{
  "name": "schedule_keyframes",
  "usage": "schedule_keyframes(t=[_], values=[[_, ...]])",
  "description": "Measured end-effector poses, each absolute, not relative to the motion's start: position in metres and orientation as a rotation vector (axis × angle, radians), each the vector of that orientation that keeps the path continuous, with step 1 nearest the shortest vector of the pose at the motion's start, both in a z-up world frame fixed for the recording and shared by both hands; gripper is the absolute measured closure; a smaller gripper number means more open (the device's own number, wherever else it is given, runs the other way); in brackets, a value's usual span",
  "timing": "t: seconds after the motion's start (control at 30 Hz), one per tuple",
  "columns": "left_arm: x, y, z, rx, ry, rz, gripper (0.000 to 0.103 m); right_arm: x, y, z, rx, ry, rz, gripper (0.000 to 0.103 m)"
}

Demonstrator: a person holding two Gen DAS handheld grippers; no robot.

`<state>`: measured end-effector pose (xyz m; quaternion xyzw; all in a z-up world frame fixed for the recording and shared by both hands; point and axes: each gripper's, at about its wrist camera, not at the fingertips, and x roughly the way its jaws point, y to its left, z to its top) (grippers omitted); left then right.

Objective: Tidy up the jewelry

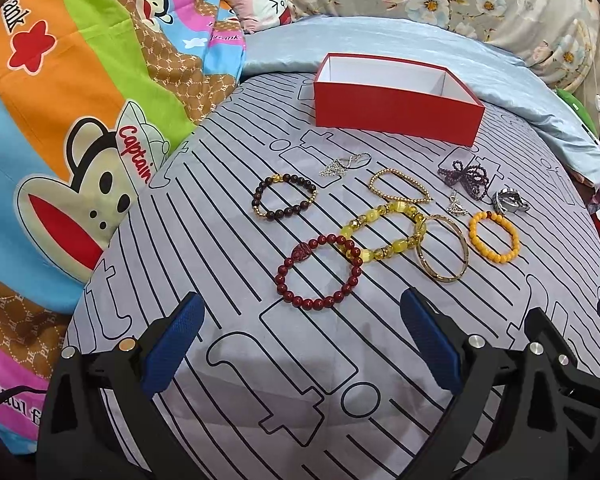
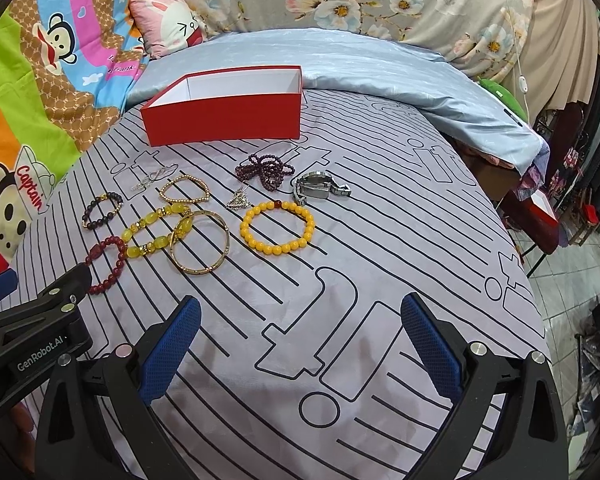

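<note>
Both grippers hang low over the striped bedsheet (image 1: pixel 220 216), jaws spread wide and empty: the left gripper (image 1: pixel 300 344) just short of the dark red bead bracelet (image 1: pixel 318 270), the right gripper (image 2: pixel 300 344) near of the orange bead bracelet (image 2: pixel 277 229). Between these lie a yellow bead bracelet (image 1: pixel 384 232) and a gold bangle (image 1: pixel 444 248). Farther off stands the open red box (image 1: pixel 396 108), white inside.

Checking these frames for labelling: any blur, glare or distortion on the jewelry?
Left wrist view: jewelry sharp, even light, red box edges bowed by the fisheye, dark corners. Right wrist view: equally sharp, mild sheen on the gold bangle, bedsheet stripes curve outward.
</note>
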<state>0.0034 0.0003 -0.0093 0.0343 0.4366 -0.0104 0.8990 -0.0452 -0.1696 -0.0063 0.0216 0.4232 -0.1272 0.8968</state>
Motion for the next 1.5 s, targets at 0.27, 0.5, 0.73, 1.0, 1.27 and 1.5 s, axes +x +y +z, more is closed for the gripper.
schedule_keyframes(t=[0.27, 0.5, 0.73, 1.0, 1.27, 1.5], values=[[0.013, 0.006, -0.015, 0.053, 0.909, -0.014, 0.009, -0.038, -0.174, -0.011, 0.022, 0.886, -0.252, 0.007], [0.045, 0.036, -0.021, 0.012, 0.921, 0.039, 0.009, -0.025, -0.190, -0.018, 0.046, 0.908, -0.254, 0.008], [0.069, 0.053, -0.024, -0.016, 0.924, 0.040, 0.009, -0.005, -0.202, -0.027, 0.059, 0.933, -0.255, 0.012], [0.071, 0.054, -0.032, -0.020, 0.950, -0.004, 0.009, 0.020, -0.211, -0.036, 0.090, 0.968, -0.243, 0.030], [0.060, 0.047, -0.042, -0.002, 0.967, -0.038, 0.009, 0.047, -0.214, -0.045, 0.094, 0.989, -0.241, 0.058], [0.061, 0.041, -0.051, 0.005, 0.985, -0.063, 0.020, 0.055, -0.211, -0.048, 0.098, 0.982, -0.226, 0.082]])
